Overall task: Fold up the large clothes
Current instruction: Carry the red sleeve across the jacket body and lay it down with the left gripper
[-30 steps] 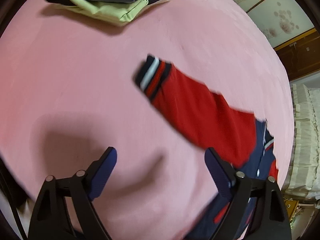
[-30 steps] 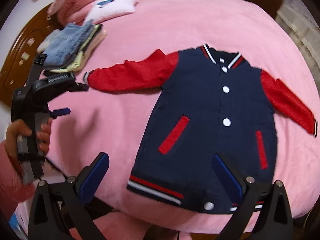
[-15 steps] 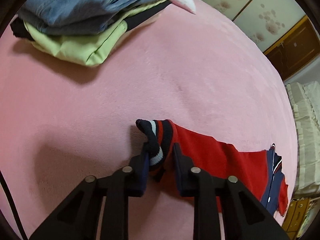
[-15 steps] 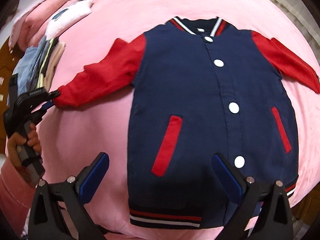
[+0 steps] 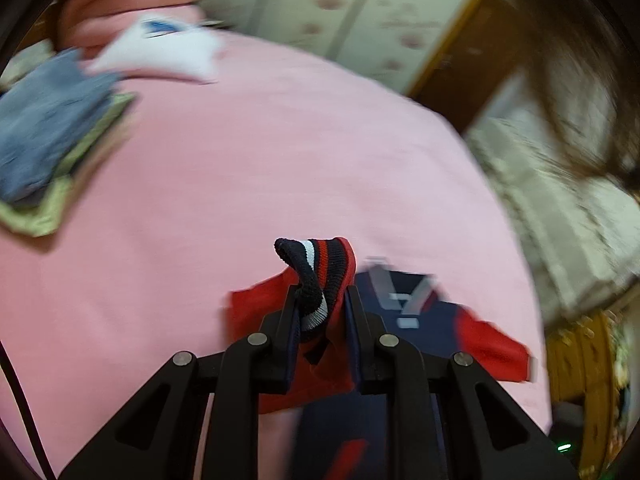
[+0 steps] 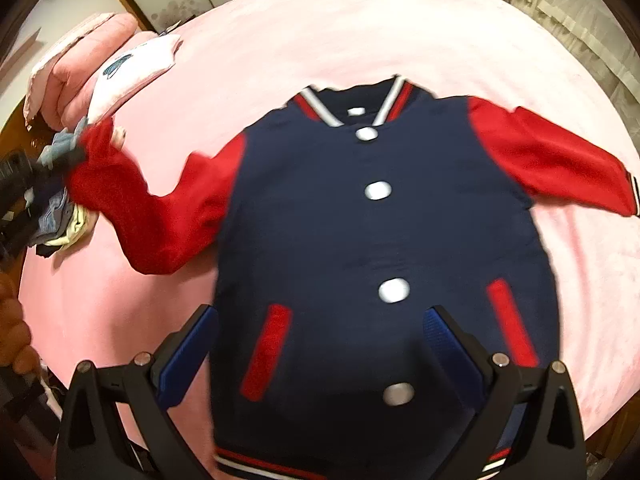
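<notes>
A navy varsity jacket (image 6: 360,232) with red sleeves and white snaps lies face up on the pink bed (image 6: 360,32). My left gripper (image 5: 320,300) is shut on the striped cuff (image 5: 316,264) of one red sleeve and holds it lifted above the bed. In the right wrist view that raised sleeve (image 6: 132,208) arches up at the left, with the left gripper (image 6: 24,184) dark and blurred at its end. My right gripper (image 6: 320,320) hovers open over the jacket's lower front, nothing between its fingers. The other sleeve (image 6: 560,160) lies flat at the right.
A stack of folded clothes (image 5: 44,148), denim on top, sits at the bed's left side beside a white pillow (image 5: 168,52) and a pink one (image 6: 76,64). Cabinet doors (image 5: 320,4) and a frilled cover (image 5: 560,216) border the bed. A person's hand (image 6: 12,332) shows at the left.
My left gripper closed on the sleeve cuff, then lifted it and swung toward the jacket body. The right gripper moved in over the jacket's lower front, staying open.
</notes>
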The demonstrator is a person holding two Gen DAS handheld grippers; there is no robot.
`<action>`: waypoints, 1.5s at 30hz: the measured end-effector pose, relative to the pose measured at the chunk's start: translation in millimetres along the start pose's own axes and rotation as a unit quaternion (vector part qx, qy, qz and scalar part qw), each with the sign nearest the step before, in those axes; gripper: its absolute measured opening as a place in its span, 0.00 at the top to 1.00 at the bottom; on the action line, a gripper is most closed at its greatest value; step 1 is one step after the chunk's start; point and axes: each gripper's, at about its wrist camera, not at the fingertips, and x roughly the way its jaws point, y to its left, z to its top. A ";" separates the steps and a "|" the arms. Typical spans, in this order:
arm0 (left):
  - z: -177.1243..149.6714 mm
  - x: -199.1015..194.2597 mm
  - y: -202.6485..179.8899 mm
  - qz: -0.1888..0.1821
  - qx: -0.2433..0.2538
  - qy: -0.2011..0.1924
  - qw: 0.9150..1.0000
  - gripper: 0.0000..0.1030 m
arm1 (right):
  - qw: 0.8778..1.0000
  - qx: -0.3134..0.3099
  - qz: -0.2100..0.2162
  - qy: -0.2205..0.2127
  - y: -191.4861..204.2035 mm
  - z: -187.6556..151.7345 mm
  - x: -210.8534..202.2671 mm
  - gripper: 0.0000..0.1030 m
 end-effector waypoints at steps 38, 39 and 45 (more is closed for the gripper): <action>-61.3 97.3 -13.7 0.213 -0.022 0.171 0.962 0.19 | 0.999 0.032 0.002 -0.018 -157.7 77.0 26.8 0.69; -59.9 98.1 -21.1 0.197 -0.012 0.168 0.966 0.19 | 0.999 0.034 0.004 -0.038 -157.3 77.7 18.2 0.61; -58.8 120.7 -47.5 0.130 0.026 0.197 0.971 0.30 | 0.987 -0.019 0.143 -0.076 -117.6 87.0 3.6 0.50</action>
